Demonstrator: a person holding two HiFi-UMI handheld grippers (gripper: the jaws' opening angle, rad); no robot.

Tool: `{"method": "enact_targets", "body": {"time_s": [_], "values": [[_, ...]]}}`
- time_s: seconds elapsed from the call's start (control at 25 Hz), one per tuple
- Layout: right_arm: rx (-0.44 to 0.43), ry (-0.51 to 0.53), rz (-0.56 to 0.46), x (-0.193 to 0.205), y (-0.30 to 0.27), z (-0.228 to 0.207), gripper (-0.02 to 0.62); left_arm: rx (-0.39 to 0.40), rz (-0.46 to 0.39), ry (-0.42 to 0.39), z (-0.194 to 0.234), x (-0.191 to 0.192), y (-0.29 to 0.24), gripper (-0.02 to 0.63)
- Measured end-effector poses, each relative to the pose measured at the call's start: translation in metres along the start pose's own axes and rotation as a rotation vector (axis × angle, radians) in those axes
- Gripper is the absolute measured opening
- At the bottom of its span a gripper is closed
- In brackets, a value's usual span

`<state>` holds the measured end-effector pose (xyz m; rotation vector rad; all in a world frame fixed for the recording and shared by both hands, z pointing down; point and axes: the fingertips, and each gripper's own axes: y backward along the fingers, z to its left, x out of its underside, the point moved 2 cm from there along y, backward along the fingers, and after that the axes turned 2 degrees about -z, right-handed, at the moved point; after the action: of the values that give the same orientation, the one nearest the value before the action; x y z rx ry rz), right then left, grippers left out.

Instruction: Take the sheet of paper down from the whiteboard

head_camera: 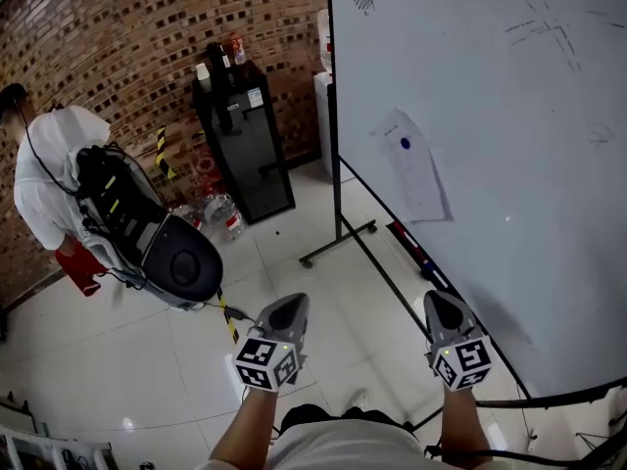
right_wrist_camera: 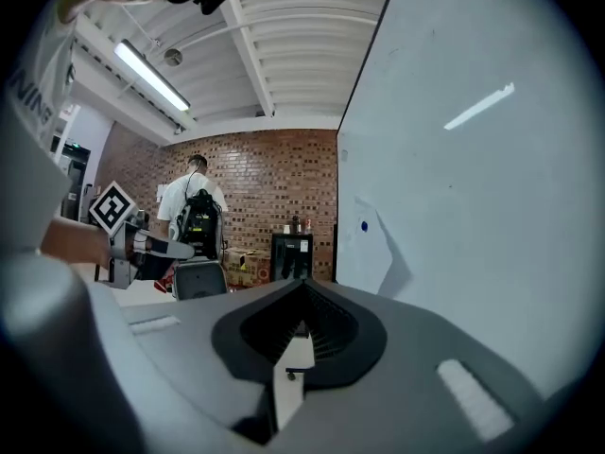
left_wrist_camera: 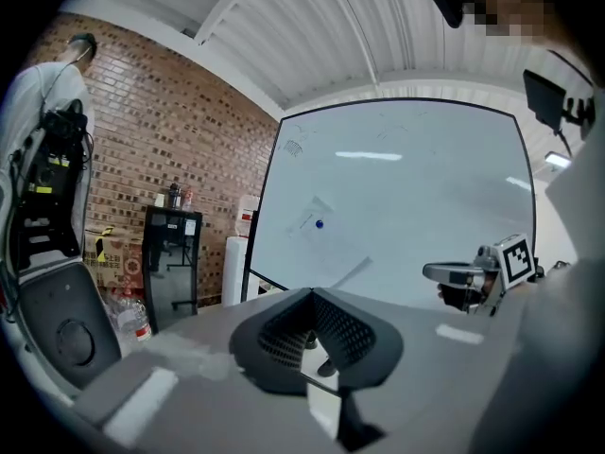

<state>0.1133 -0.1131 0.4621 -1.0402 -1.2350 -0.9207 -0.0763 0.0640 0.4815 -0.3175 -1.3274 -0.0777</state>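
Observation:
A white sheet of paper (head_camera: 416, 172) hangs on the whiteboard (head_camera: 509, 213), pinned near its top by a blue magnet (head_camera: 405, 144); its lower edge curls off the board. Both grippers are held low, well short of the sheet. My left gripper (head_camera: 291, 304) is shut and holds nothing. My right gripper (head_camera: 438, 300), nearer the board, is also shut and empty. The left gripper view shows the paper (left_wrist_camera: 326, 236) ahead beyond its closed tips (left_wrist_camera: 312, 294). In the right gripper view the paper (right_wrist_camera: 378, 253) is ahead to the right of its closed tips (right_wrist_camera: 302, 282).
The whiteboard's wheeled stand leg (head_camera: 338, 245) reaches out over the white tiled floor. A black cabinet (head_camera: 243, 145) stands against the brick wall with water bottles (head_camera: 223, 215) beside it. A person in white (head_camera: 51, 174) with a black backpack and a grey case (head_camera: 181, 260) is at the left.

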Motion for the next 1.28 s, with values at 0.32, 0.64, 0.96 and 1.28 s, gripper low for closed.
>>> {"method": "enact_targets", "body": {"time_s": [0.32,0.64,0.96,1.28], "values": [[0.042,-0.044,-0.002,-0.005,-0.044,-0.040,0.008,0.055,-0.003,-0.010,0.017,-0.027,-0.070,0.003],[0.218,-0.040,-0.009,-0.013,-0.107,-0.083,0.006,0.232,-0.020,-0.022,0.064,-0.056,-0.187,0.003],[0.398,-0.093,-0.053,-0.040,-0.178,-0.101,0.006,0.449,-0.015,-0.108,0.104,-0.111,-0.284,0.003],[0.564,-0.129,-0.028,-0.032,-0.182,-0.115,0.006,0.608,-0.021,-0.164,0.093,-0.128,-0.345,0.003]]}}
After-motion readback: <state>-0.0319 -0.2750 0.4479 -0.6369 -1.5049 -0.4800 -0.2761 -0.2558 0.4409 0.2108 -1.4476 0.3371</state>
